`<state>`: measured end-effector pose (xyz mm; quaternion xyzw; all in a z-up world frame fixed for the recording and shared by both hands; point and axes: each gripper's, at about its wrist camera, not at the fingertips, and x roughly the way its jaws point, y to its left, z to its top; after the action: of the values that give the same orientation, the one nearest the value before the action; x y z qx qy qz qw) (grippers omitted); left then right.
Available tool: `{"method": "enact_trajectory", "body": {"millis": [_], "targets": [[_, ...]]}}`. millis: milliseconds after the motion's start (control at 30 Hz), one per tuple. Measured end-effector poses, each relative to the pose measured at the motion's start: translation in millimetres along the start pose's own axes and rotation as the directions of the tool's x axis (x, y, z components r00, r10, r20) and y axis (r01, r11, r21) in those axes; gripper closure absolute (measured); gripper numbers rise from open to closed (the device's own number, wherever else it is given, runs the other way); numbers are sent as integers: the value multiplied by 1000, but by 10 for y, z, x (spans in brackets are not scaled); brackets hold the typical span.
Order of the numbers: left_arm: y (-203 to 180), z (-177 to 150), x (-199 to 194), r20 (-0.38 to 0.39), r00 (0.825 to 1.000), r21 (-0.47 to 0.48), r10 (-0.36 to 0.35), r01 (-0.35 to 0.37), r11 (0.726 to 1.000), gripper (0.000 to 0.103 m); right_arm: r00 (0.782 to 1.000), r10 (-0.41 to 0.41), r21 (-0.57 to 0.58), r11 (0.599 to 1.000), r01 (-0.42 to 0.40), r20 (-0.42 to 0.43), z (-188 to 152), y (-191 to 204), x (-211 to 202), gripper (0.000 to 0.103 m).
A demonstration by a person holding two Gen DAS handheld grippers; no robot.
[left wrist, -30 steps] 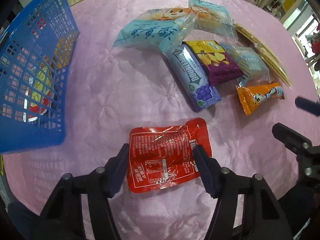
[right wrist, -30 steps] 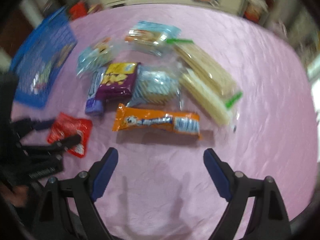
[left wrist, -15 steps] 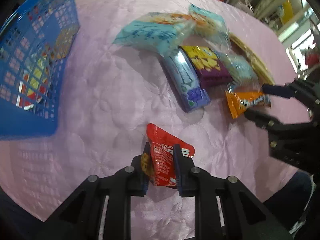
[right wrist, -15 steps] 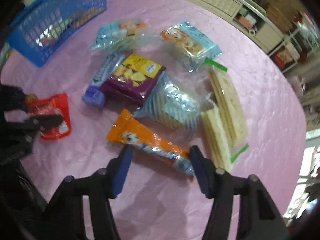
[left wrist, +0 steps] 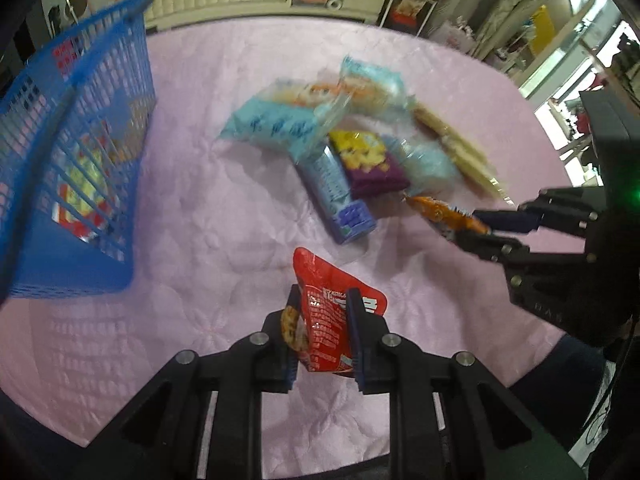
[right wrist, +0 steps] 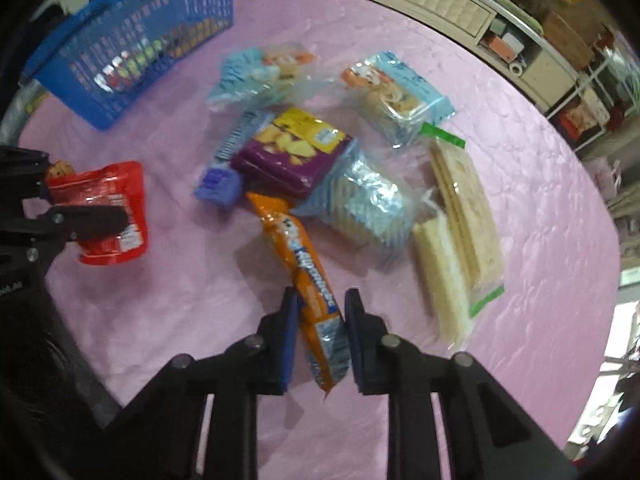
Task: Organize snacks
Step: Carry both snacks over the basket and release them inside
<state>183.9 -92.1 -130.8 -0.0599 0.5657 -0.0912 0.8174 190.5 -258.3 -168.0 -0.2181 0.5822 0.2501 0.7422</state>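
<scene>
My left gripper (left wrist: pixel 322 320) is shut on a red snack pouch (left wrist: pixel 328 312) and holds it lifted above the pink tablecloth; it also shows in the right wrist view (right wrist: pixel 108 216). My right gripper (right wrist: pixel 318 320) is shut on a long orange snack bar (right wrist: pixel 304 280), whose far end still lies by the pile; it also shows in the left wrist view (left wrist: pixel 444 214). A blue plastic basket (left wrist: pixel 72 160) with some snacks inside stands at the left, and in the right wrist view (right wrist: pixel 136 40) at the far left.
A pile of snacks lies mid-table: two light blue packs (right wrist: pixel 260 72) (right wrist: pixel 396 96), a purple-yellow pack (right wrist: pixel 296 148), a blue-purple box (right wrist: pixel 224 160), a clear cracker bag (right wrist: pixel 360 200) and wafer packs (right wrist: pixel 460 216). Shelves and furniture stand beyond the round table's edge.
My left gripper has shut on the red pouch and lifted it. My right gripper has moved in and shut on the orange bar.
</scene>
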Motion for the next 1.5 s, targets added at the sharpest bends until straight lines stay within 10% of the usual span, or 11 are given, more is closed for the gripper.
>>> {"method": "enact_trajectory", "body": {"millis": [433,733,1233,1500], "targets": [[52,-129,-1072,152,986,16,-69,68,998,84,979,-28,91,996,10,203,256,410,-1046,78],[524,113,-1758,271,962,3,44,-46,999,84,939,34,92,993,-70,341,807,841,-1539,78],[1700,482,-1810,257,960,-153,106,-68,986,84,940,215,246,928,-282,267,1865,1445,-1159,78],[2056,655,-1569,197,974,-165,109,-76,983,84,963,190,216,949,-230,190,2262,1682,-808,78]]}}
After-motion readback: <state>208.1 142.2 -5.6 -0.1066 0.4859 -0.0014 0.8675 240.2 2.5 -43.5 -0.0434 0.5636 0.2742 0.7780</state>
